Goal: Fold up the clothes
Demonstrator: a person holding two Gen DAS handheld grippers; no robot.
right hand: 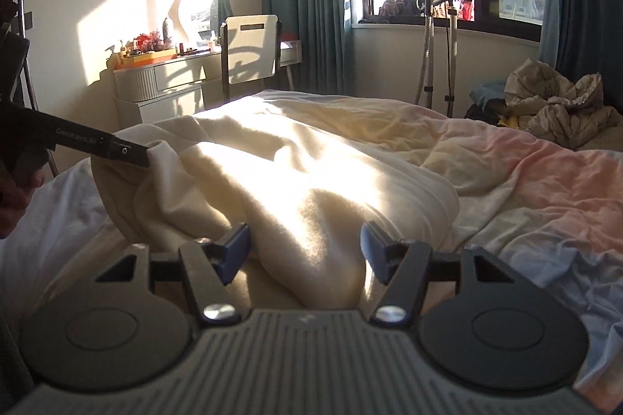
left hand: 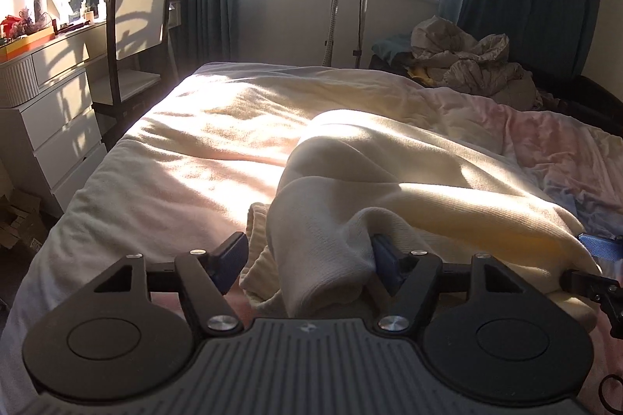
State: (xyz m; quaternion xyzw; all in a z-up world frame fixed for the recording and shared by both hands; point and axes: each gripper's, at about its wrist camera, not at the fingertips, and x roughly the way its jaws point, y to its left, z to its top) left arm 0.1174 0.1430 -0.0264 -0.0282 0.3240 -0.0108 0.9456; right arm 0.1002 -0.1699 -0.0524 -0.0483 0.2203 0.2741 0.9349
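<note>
Cream knit garment (left hand: pixel 350 181) bunched between left hand-held gripper (left hand: pixel 307 259), jaws apart

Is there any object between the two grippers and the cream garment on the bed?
Nothing visible stands in the way. A bunched fold of the cream garment already lies between the open fingers of the left gripper, and another part lies between the open fingers of the right gripper.
</note>
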